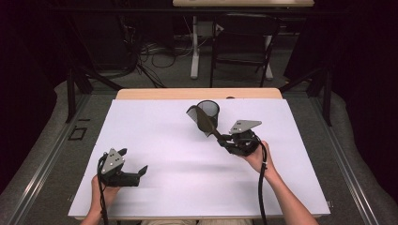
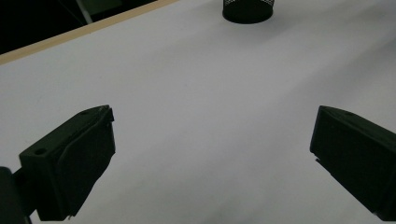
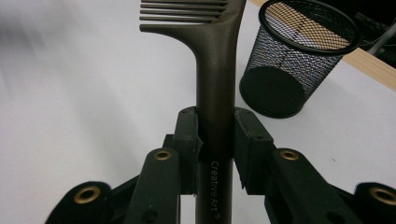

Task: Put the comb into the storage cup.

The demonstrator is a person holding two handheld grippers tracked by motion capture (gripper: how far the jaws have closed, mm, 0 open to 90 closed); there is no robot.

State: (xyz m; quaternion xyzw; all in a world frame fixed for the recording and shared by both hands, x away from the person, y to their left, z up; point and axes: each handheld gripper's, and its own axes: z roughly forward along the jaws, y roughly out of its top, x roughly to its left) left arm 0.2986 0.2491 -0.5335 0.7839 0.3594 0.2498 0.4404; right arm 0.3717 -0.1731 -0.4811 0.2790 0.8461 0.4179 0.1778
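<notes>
1. Table (image 1: 155, 140): covered by a white sheet, with a bare wooden strip left showing along the far edge. Both grippers are held over the sheet by a person whose forearms come in from the near side
2. Right gripper (image 1: 219, 138): held in the right hand at centre-right, raised off the sheet and pointed toward the far left. In the right gripper view (image 3: 215, 140) its jaws are seen pinched tight on the comb handle, pads pressed against both sides
3. Left gripper (image 1: 136, 164): held low at the near left, well apart from the cup and comb. In the left gripper view (image 2: 210, 154) the jaws are seen spread wide, with bare white sheet between them and nothing gripped
4. Cup (image 1: 208, 111): black mesh, round, stood upright on the sheet near the far edge at centre. In the right gripper view (image 3: 299, 60) it is seen just right of the comb and beyond the jaws, with its open mouth facing up. Its base (image 2: 247, 10) is caught at the top of the left gripper view
5. Comb (image 1: 202, 121): dark, wide-toothed, held off the table by its handle. Its head is tilted up just left of the cup. Whether comb and cup touch cannot be told. In the right gripper view (image 3: 215, 65) the teeth are seen at the top left, and "Creative Art" is printed on the handle
</notes>
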